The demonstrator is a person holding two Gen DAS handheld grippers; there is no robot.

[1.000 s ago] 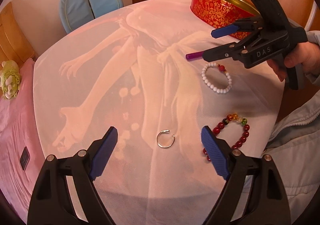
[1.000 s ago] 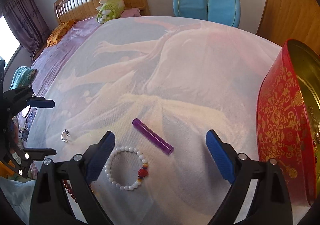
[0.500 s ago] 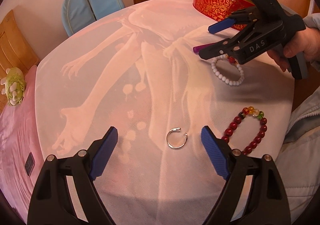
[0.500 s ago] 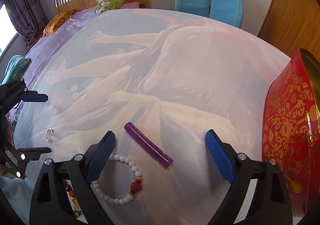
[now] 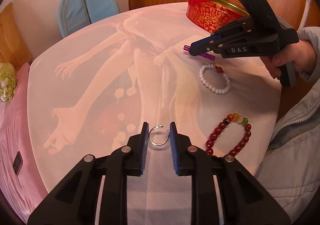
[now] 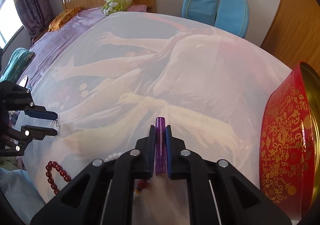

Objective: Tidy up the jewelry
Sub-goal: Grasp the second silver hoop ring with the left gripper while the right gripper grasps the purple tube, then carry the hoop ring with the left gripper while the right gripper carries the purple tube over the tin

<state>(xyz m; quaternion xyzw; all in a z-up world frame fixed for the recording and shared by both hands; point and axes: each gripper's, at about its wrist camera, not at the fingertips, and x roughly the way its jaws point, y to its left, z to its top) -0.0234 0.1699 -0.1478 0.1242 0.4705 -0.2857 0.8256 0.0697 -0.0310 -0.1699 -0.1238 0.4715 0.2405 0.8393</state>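
Note:
A thin silver ring [image 5: 158,135] lies on the printed cloth between the blue pads of my left gripper [image 5: 159,133], which has closed onto its sides. It also shows in the right wrist view [image 6: 54,123] between the left gripper's fingers [image 6: 41,114]. My right gripper [image 6: 160,135] is shut on a purple tube [image 6: 160,145], low over the cloth; in the left wrist view the tube [image 5: 200,56] pokes out both sides of it. A white bead bracelet [image 5: 214,79] and a red bead bracelet [image 5: 230,137] lie on the cloth.
An open red and gold tin [image 6: 288,145] stands at the right; it also shows at the back in the left wrist view [image 5: 214,15]. A blue chair back [image 5: 88,7] is behind the table. A pink bed [image 5: 12,125] with a green plush toy lies left.
Both grippers were wide open before. The left one has closed around the silver ring and the right one has turned, dropped and closed on the purple tube.

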